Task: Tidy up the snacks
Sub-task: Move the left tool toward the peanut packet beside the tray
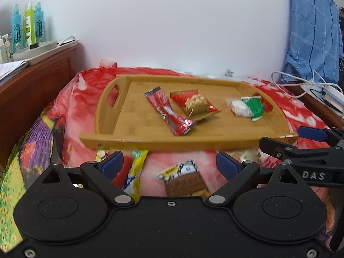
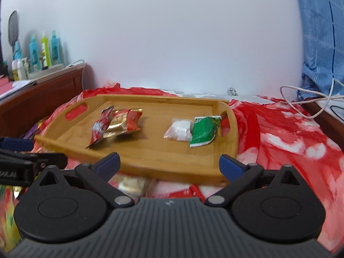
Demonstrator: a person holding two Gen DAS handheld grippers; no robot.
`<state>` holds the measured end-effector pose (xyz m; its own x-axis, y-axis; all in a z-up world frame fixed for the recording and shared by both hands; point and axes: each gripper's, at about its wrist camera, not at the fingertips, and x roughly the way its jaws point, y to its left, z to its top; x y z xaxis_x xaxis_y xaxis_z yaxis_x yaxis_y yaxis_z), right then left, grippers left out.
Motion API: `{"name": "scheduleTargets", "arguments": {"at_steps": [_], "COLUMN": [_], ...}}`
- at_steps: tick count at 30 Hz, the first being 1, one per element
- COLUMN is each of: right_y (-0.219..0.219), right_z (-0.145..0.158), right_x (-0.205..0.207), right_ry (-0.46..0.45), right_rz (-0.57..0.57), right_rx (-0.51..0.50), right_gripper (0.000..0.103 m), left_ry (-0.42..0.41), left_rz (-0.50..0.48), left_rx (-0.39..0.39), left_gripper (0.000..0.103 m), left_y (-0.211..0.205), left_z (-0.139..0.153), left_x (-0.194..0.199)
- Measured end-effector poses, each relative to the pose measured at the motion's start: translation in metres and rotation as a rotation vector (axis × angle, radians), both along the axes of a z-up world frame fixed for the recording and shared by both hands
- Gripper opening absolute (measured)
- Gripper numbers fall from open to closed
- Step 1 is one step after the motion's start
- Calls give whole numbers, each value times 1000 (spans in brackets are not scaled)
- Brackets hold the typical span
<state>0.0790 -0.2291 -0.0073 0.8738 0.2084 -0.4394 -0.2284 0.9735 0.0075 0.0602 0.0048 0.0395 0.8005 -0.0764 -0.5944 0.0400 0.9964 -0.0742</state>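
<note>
Four snack packets are seen on the wooden tray (image 1: 111,129) on the bed, while the yellow stick packet (image 1: 134,172), long axis pointing trayward, lies just below the left hand-held gripper (image 1: 169,164), nearer than the right hand-held gripper (image 2: 169,164), both wide open and empty.

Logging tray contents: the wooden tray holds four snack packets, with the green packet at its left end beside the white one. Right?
Not quite. The green packet lies at the wooden tray's right end, beside the white packet, as the right wrist view shows.
</note>
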Motion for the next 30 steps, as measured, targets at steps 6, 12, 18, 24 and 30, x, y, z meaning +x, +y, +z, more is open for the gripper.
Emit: {"name": "scheduleTargets", "arguments": {"at_steps": [6,12,18,24,30], "right_y": [5,13,21,37,43], "right_z": [-5,-11,-19,-27,-31], "right_x": [-29,-58,-79,-92,-96], "right_ry": [-30,-63,-56,-54,-29], "right_rz": [0,11,33,75,93], "right_rx": [-43,-98,-110,-147,-117], "right_gripper": [103,103,103,102,99], "left_ry": [19,16,-2,3,30], "left_rz": [4,2,-30,-48,-50], "left_rx": [-2,-3,17,20,-3], "left_gripper": [93,93,88,88,88], "left_y": [4,4,-3,-8,-8], "left_z": [-7,-9,-9,-10,-12], "left_x": [-9,-18,-26,-26,-20]}}
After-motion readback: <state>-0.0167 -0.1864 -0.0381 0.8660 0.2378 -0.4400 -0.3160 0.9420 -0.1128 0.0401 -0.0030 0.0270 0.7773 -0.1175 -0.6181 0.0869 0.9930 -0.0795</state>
